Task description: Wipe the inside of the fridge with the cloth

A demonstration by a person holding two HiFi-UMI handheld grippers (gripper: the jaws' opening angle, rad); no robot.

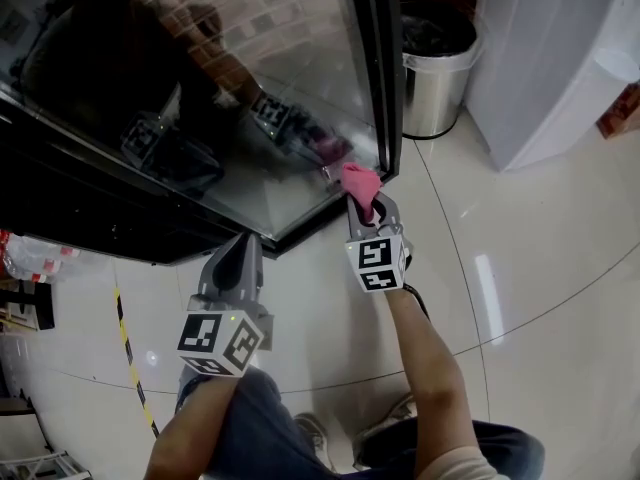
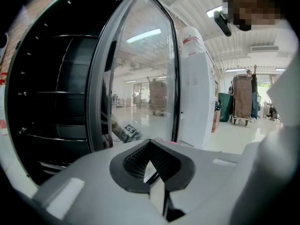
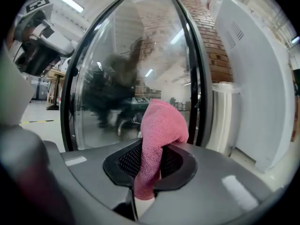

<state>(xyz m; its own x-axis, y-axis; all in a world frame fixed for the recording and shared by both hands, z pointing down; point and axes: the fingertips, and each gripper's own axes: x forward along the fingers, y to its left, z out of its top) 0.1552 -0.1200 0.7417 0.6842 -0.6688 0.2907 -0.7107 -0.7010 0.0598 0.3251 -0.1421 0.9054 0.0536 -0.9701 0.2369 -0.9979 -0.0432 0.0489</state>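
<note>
The fridge stands with its glass door [image 1: 290, 88] swung open; in the left gripper view the dark interior with wire shelves [image 2: 51, 111] lies left of the door's edge [image 2: 101, 93]. A pink cloth [image 1: 360, 183] is pinched in my right gripper [image 1: 362, 206], whose tip sits near the door's lower corner. In the right gripper view the cloth [image 3: 159, 130] sticks up out of the right gripper [image 3: 150, 168], facing the glass [image 3: 131, 69]. My left gripper [image 1: 245, 243] hovers lower left, near the door's bottom edge. Seen from its own camera, the left gripper [image 2: 151, 161] is shut on nothing.
A steel trash bin [image 1: 436, 68] with a black liner stands just right of the door, beside a white appliance [image 1: 560, 58]. Yellow-black tape [image 1: 128, 353] runs over the glossy floor at left. Bottles [image 1: 30, 258] lie at the far left. The person's legs are below.
</note>
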